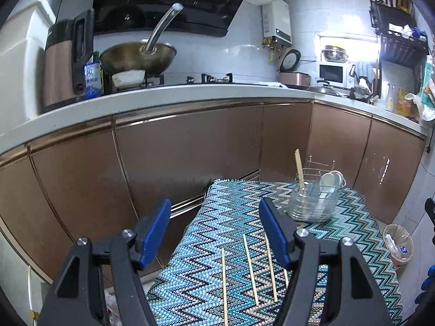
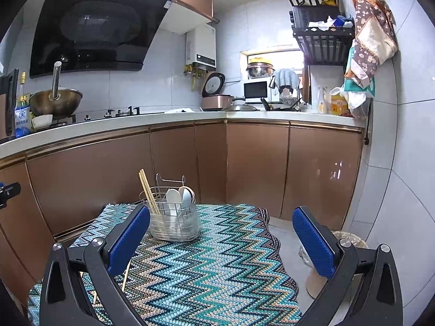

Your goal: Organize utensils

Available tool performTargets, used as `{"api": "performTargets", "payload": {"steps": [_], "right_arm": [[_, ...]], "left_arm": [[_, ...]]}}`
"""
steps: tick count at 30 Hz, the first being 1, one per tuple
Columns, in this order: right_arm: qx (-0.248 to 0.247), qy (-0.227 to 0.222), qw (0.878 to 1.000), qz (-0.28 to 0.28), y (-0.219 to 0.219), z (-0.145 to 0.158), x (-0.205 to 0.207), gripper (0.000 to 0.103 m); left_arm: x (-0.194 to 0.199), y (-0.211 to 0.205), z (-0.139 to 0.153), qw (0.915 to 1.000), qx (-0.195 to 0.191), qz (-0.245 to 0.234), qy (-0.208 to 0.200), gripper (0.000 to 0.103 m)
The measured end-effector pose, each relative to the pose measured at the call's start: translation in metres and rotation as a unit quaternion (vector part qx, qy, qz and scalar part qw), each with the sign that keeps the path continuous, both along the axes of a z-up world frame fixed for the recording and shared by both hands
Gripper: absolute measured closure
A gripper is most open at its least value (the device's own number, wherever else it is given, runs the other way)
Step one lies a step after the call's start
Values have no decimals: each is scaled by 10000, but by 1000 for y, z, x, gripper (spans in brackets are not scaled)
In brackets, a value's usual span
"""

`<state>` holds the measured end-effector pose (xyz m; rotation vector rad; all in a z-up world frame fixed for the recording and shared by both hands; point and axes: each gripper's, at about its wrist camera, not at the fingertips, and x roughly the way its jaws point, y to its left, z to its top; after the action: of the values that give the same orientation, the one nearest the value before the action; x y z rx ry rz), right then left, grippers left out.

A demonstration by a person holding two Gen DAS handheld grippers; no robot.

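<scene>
Several loose wooden chopsticks (image 1: 250, 269) lie side by side on the zigzag-patterned cloth (image 1: 353, 233) over a small table. My left gripper (image 1: 214, 203) hovers just above them, open, with nothing between its blue pads (image 1: 159, 228); the right pad hides part of one stick. At the cloth's far right stands a wire utensil holder (image 1: 312, 198) with upright chopsticks (image 1: 299, 168) and white spoons (image 1: 330, 180). My right gripper (image 2: 220, 210) is open and empty, just short of the same holder (image 2: 174, 222). Two loose chopsticks (image 2: 125, 277) show beside its left finger.
Brown cabinet doors (image 2: 255, 163) rise right behind the table under a white counter (image 1: 190, 95) with a wok (image 1: 138, 57) and a cooker. A lined waste bin (image 1: 398, 244) sits on the floor to the table's right. The cloth's right half (image 2: 231, 258) carries nothing.
</scene>
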<state>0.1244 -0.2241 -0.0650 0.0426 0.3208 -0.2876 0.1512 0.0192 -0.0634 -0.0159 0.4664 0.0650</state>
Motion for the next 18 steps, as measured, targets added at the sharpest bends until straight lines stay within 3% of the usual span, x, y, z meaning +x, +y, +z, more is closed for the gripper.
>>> {"api": "performTargets", "payload": {"steps": [6, 11, 16, 18], "right_arm": [[121, 69, 9998, 146, 3, -8, 9, 0], [231, 618, 9970, 411, 10, -27, 32, 0], [586, 1348, 9849, 911, 20, -54, 64, 0], [839, 1663, 9757, 1157, 24, -67, 82, 1]], "left_arm": [[15, 11, -22, 9989, -224, -43, 413, 38], [35, 16, -46, 9946, -464, -215, 905, 38], [68, 15, -75, 9827, -792, -542, 1584, 38], [89, 12, -91, 9733, -959, -757, 1946, 39]]}}
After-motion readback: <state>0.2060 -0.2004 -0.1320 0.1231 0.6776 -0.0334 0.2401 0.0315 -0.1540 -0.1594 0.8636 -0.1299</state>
